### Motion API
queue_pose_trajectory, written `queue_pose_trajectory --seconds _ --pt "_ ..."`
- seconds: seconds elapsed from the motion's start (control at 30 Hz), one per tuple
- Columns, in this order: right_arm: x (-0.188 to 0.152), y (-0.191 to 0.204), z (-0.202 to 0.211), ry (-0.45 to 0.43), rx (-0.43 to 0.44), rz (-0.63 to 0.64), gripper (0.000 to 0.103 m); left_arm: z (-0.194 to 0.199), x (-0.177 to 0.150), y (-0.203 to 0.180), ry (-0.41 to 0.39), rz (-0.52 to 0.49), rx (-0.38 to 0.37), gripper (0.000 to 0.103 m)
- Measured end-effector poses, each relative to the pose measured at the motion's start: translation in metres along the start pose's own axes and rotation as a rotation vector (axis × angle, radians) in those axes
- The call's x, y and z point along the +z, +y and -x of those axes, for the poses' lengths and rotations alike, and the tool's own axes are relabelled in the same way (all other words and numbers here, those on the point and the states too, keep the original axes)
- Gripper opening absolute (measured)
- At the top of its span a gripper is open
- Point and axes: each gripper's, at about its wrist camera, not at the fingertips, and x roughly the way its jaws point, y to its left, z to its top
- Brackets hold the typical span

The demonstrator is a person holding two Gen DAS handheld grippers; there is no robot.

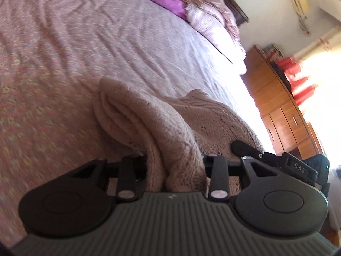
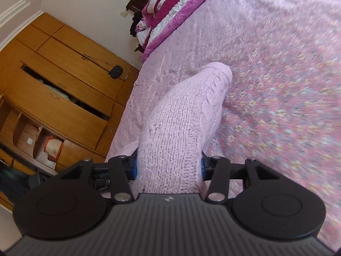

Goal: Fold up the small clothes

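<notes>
A pale pink knitted garment (image 1: 162, 119) lies bunched on the bed, one fold lifted off the cover. My left gripper (image 1: 174, 164) is shut on that fold, with the thick knit filling the gap between its jaws. In the right wrist view another part of the same garment (image 2: 183, 115) rises from the bed into my right gripper (image 2: 169, 166), which is shut on it, its blue pads pressed into the wool on both sides. A finger (image 1: 243, 147) of the right gripper shows at the right of the left wrist view, resting on the garment. Both sets of fingertips are hidden by the fabric.
The bed has a pink flowered cover (image 2: 277, 85). A purple and white quilt (image 2: 170, 10) and pillows (image 1: 208, 12) lie at the head end. A wooden wardrobe (image 2: 64, 74) stands past one bed edge, and a wooden cabinet (image 1: 277, 98) past the other.
</notes>
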Motion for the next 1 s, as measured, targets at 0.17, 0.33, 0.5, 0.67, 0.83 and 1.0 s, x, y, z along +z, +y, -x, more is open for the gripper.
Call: queue_pose_trajectory --seconds 0.17,0.33,0.5,0.67,0.83,1.0 --pt "-0.018 -0.001 0.062 -0.047 -0.014 0.028 0.053 0.006 -0.035 -0.039 0.022 -0.07 -0.013 0.038" --pt "-0.049 -0.015 0.109 -0.066 -0.063 0.034 0.053 0.0 -0.073 -0.057 0.071 -0.113 0.016 0.038" --pt "-0.086 -0.046 0.119 -0.052 -0.126 -0.005 0.054 -0.01 -0.107 -0.057 0.105 -0.196 0.132 0.041" --pt "-0.115 -0.067 0.109 -0.06 -0.198 -0.041 0.068 -0.003 -0.125 -0.047 0.063 -0.207 0.189 0.052" --pt "-0.135 -0.06 0.128 -0.115 -0.235 0.014 0.079 0.021 -0.143 -0.063 -0.007 -0.272 0.271 0.072" --pt "-0.154 -0.035 0.148 -0.153 -0.31 0.171 0.09 0.039 -0.163 -0.076 -0.058 -0.303 0.321 0.079"
